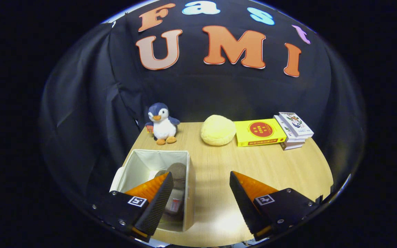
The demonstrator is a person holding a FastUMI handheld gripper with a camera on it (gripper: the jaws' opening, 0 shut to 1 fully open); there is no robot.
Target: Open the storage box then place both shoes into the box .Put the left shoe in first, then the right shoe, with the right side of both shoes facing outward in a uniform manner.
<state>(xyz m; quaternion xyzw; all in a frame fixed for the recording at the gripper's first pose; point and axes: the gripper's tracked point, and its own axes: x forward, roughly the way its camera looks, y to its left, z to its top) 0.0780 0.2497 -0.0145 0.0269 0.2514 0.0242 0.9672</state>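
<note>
The gripper (198,193) hangs with its jaws wide and nothing between them. The storage box (157,162) stands open, under the left finger, with a shoe (179,172) already inside, lying lengthwise away from the fingers. A second shoe is probably in there; I cannot tell.

Open white storage box (157,162) on the table — a brownish shoe (177,172) inside (partly hidden).

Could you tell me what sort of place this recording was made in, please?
Probably a staged recording booth, not a lived-in room: black cloth walls in a small wooden table set with props, a plush penguin, stacked books and an open storage box. The gripper is open.
</note>
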